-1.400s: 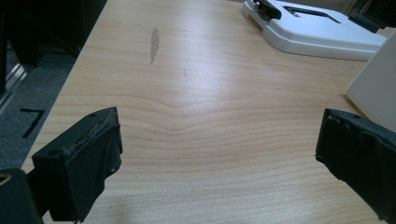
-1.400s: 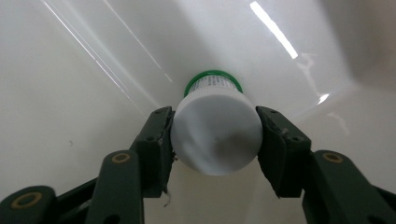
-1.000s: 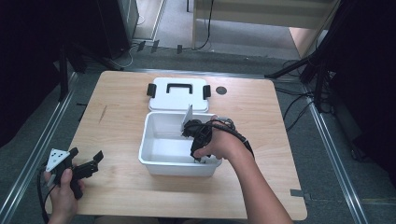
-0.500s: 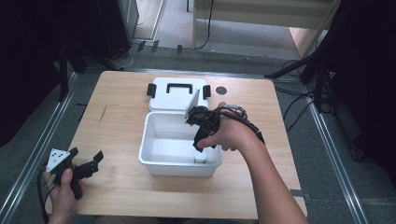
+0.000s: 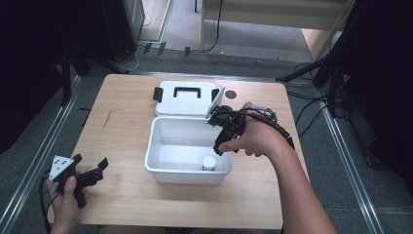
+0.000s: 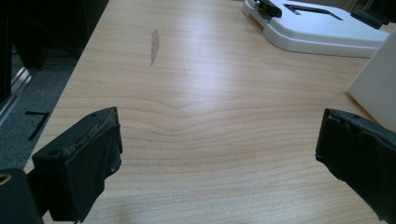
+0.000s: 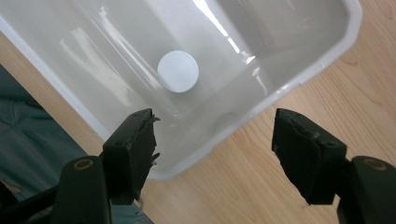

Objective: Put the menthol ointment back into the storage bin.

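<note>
While my right hand point(image 5: 255, 139) hangs over the near right corner of the white bin point(image 5: 160, 168), my right tool point(image 7: 212, 140) points down at that corner with its jaws spread wide and nothing between them. In the right gripper view, the bin's rim runs across between the two jaws, so one jaw sits over the inside of the bin and the other over bare wood. Just beyond the jaw that is over the bin, a small white round cap point(image 7: 178, 71) lies on the bin floor; in the high view it sits near the bin's front wall, directly below my right tool. I cannot tell whether it is a loose lid or the top of a small jar.

My left tool point(image 5: 90, 173) is well apart from all this, low at the near left corner of the tabletop point(image 5: 122, 122), held in my left hand point(image 5: 65, 200). Its jaws are also wide open and empty, aimed across the bare wood. Ahead of it and to its right lies the white lid point(image 6: 322, 30) with its black handle and clips, flat on the tabletop just behind the bin. A grey streak point(image 6: 154, 44) marks the wood ahead of my left tool.
</note>
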### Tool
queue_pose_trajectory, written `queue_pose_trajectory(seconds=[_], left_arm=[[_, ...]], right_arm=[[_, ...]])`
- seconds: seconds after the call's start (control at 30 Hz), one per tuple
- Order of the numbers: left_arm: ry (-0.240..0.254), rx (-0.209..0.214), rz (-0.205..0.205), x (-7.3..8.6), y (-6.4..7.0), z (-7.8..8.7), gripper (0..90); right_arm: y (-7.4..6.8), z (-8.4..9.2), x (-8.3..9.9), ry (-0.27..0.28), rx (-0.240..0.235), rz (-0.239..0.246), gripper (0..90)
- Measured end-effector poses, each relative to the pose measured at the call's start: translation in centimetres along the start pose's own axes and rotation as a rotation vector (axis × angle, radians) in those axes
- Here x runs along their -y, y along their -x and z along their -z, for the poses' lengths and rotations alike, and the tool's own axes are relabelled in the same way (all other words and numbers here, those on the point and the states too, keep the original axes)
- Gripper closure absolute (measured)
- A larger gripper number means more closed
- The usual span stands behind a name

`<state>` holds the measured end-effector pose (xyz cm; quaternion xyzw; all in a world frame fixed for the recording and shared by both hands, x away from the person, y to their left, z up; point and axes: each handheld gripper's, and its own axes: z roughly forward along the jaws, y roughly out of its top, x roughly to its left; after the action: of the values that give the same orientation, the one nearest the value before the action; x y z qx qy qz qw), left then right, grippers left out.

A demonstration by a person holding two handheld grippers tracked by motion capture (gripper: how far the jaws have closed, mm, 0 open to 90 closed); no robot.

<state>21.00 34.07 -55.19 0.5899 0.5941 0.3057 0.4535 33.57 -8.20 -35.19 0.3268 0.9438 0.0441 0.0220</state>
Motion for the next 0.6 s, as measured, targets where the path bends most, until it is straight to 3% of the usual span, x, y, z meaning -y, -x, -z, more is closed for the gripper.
queue_pose_trajectory(seconds=[0.6], left_arm=[[0.003, 0.002, -0.002, 0.0, 0.0, 0.0, 1.1]], right_arm=[[3.6, 0.6, 5.1, 0.015, 0.018, -0.093, 31.0]])
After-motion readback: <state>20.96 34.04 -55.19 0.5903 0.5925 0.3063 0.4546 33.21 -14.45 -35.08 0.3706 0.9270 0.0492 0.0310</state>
